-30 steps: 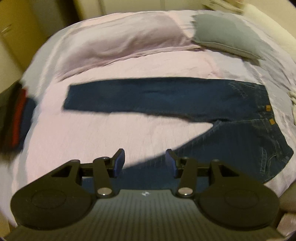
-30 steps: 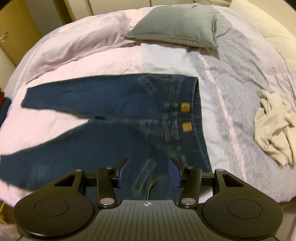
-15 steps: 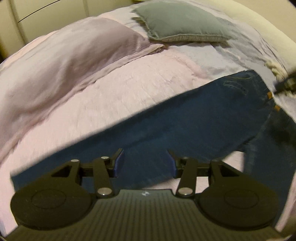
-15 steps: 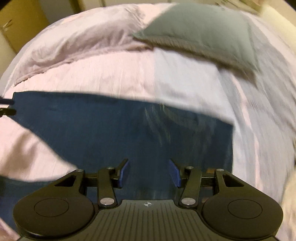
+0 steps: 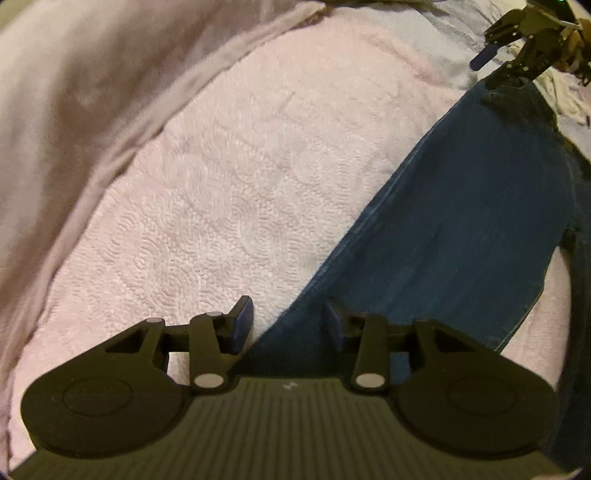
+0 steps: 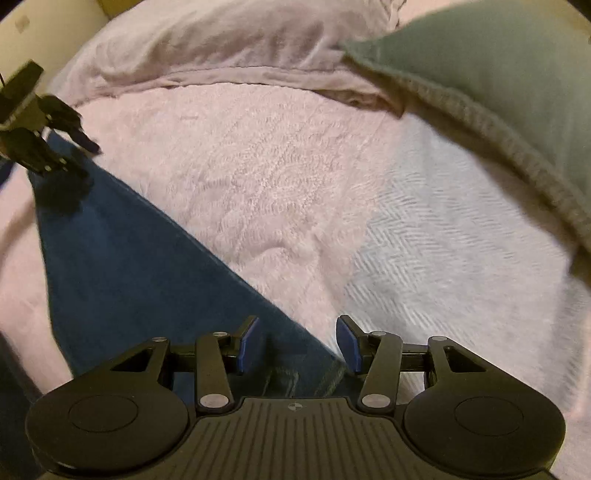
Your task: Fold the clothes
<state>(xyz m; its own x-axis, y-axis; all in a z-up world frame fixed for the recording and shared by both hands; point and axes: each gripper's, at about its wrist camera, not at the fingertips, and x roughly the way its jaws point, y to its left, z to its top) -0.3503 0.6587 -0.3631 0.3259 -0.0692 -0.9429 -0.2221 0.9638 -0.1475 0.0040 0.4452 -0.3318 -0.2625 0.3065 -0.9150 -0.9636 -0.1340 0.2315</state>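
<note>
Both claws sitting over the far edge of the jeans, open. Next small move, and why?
Probably lower and shut both claws on the jeans' far edge. The left claw is open with the leg's edge running between its pads; the right claw is open over the corner of the jeans. Neither grips denim yet, and the jeans lie flat on the pink bedspread, so the fold cannot start until they do.

Bed with pale pink textured bedspread (image 5: pixel 229 192), a light grey herringbone blanket (image 6: pixel 454 258) just beside it on the right, a rumpled mauve pillow (image 6: pixel 221 40) and a grey-green cushion (image 6: pixel 498 62) at the head, yellowish wall (image 6: pixel 44 22) behind, dim warm indoor light.
</note>
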